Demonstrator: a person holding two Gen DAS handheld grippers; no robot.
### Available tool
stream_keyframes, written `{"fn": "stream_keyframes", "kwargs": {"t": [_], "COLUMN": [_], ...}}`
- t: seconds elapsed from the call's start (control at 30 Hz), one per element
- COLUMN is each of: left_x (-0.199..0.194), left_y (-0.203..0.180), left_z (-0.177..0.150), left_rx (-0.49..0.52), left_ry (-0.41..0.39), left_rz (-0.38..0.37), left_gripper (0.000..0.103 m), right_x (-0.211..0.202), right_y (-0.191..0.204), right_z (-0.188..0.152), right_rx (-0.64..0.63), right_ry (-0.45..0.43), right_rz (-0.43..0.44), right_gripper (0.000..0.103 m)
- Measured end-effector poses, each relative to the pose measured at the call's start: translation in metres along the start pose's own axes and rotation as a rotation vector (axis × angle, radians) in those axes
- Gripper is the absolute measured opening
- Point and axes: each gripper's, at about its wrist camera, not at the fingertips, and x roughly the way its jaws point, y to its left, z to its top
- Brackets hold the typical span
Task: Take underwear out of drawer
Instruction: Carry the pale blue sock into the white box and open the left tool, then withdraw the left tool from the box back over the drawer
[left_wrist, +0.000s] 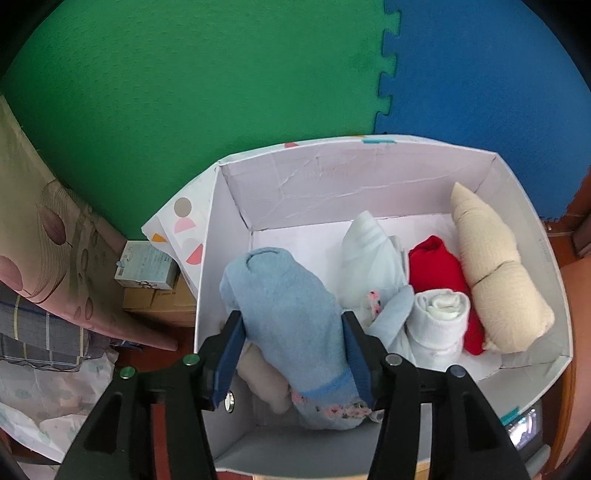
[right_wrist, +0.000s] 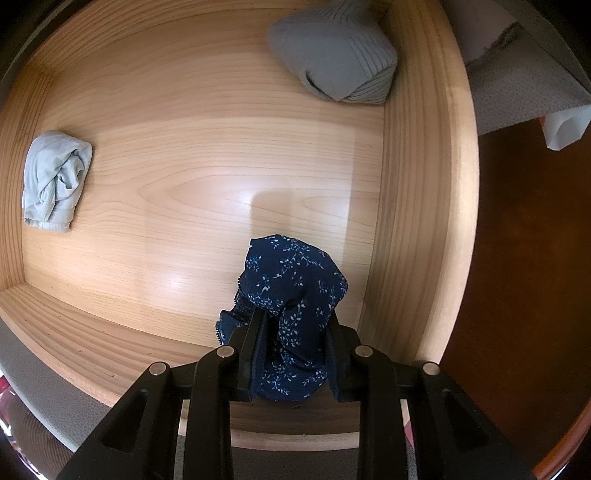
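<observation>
Your right gripper (right_wrist: 291, 354) is clamping the navy floral underwear (right_wrist: 291, 295), dangling over the drawer (right_wrist: 417, 221) near its right wall, so straight up is clear. Your left gripper (left_wrist: 293, 343) is straddling the light blue roll (left_wrist: 288, 310) in the box (left_wrist: 332, 177), pads loose.

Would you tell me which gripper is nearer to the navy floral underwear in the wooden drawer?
Right. The right gripper is clamped on the navy floral underwear; the left gripper straddles a light blue roll in the white box.
</observation>
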Motion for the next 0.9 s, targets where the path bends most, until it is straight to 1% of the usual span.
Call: {"fn": "stream_keyframes", "kwargs": {"t": [0.1,0.2,0.47,0.6,0.7,0.8,0.9], "left_x": [-0.012,-0.028,-0.066,-0.083,-0.090,-0.086,-0.071], "left_y": [0.003,0.003,0.003,0.001,-0.003,-0.006,-0.012], "left_z": [-0.001,-0.004,-0.022,-0.044,-0.069,-0.097,-0.128], "left_rx": [-0.002,0.008,0.023,0.052,0.069,0.076,0.080], "left_ry": [-0.021,-0.052,-0.110,-0.136,-0.137,-0.115,-0.080], "left_rz": [-0.020,-0.024,-0.059,-0.075,-0.093,-0.103,-0.098], "left_gripper": [0.055,0.061,0.061,0.061,0.061,0.061,0.061], "right_x": [0.000,0.001,0.001,0.001,0.001,0.001,0.000], "right_y": [0.002,0.003,0.005,0.006,0.006,0.006,0.006], "right_z": [0.000,0.000,0.001,0.000,0.000,0.001,0.001], "right_rx": [-0.001,-0.002,-0.005,-0.006,-0.005,-0.005,-0.006], "right_ry": [0.001,0.002,0.003,0.004,0.004,0.004,0.004], "right_rz": [-0.003,-0.004,-0.007,-0.008,-0.008,-0.008,-0.008], "right_gripper": [0.024,0.025,0.025,0.025,0.025,0.025,0.025]}}
